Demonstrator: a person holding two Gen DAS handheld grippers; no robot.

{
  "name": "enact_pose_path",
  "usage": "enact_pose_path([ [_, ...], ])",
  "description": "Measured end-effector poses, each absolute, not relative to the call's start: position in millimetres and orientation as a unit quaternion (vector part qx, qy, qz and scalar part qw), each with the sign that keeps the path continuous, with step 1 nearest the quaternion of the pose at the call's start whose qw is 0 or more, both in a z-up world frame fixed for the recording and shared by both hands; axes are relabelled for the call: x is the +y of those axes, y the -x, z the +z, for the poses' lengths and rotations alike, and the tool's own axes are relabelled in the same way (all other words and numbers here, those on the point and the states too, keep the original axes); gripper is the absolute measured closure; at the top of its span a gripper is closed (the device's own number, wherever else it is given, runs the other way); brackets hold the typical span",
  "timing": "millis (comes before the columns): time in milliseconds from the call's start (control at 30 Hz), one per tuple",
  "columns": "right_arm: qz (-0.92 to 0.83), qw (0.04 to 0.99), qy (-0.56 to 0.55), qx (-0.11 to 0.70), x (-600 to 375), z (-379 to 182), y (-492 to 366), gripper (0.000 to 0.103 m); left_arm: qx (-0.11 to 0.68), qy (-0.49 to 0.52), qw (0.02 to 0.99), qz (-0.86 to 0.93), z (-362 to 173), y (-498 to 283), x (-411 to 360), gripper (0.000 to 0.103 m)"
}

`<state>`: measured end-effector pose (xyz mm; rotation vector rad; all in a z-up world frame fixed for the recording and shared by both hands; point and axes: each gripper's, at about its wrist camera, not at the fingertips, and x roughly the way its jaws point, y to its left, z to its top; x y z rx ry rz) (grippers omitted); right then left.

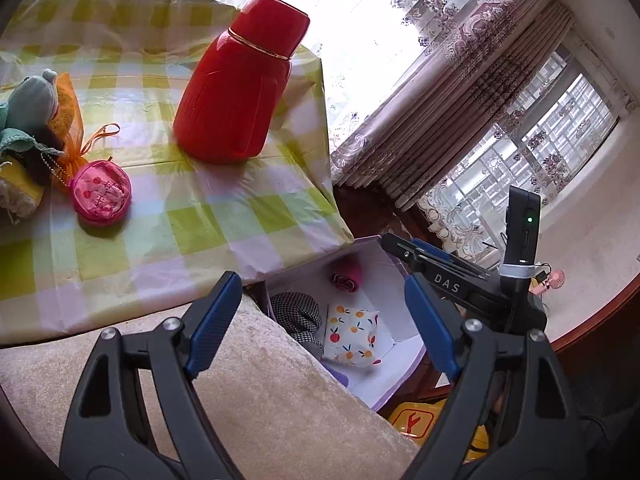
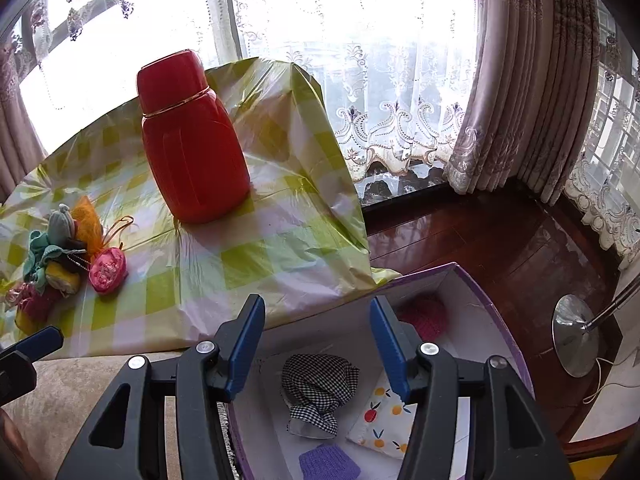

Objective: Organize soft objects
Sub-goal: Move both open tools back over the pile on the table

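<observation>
Both jaws hang apart and empty over my box; lower left, the pouch could snag its chain.

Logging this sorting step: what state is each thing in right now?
Left tongs: open, empty.
Right tongs: open, empty.
Purple-edged cardboard box: open, partly filled.
Black-and-white checked cloth pouch: lying in box.
Tall red plastic flask: upright, capped.
Round pink fabric purse: on table, unsorted.

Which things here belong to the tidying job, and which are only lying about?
Job: pink pouch, toy pile, purple box, checked cloth, fruit-print pouch.
Lying about: red flask, lamp base, curtains.
</observation>
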<state>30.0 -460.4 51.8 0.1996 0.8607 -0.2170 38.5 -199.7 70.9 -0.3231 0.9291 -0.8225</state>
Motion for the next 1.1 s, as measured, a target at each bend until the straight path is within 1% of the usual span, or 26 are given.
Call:
enact_pose_path([
  [267, -0.058, 0.897, -0.084, 0.429, -418.9, 48.4, -52.2, 0.047, 0.417, 0.182, 0.835, -0.311, 67.4, -51.7, -147.5, 0.022],
  [600, 0.011, 0.891, -0.054, 0.451, -352.6, 38.7, -86.9, 0.046, 0.402, 0.238, 0.865, -0.182, 53.2, -63.5, -38.3, 0.027],
  [867, 0.059, 0.882, -0.022, 0.467, -300.9, 26.8, -113.0, 0.038, 0.405, 0.244, 0.88, -0.043, 35.0, -58.8, 46.7, 0.03],
  [933, 0.069, 0.88, -0.013, 0.471, -289.7, 24.0, -119.2, 0.037, 0.409, 0.236, 0.881, -0.014, 30.4, -60.6, 58.9, 0.03],
  [1100, 0.082, 0.873, 0.009, 0.48, -267.0, 13.8, -136.5, 0.03, 0.429, 0.219, 0.876, 0.032, 16.7, -72.5, 82.5, 0.03],
])
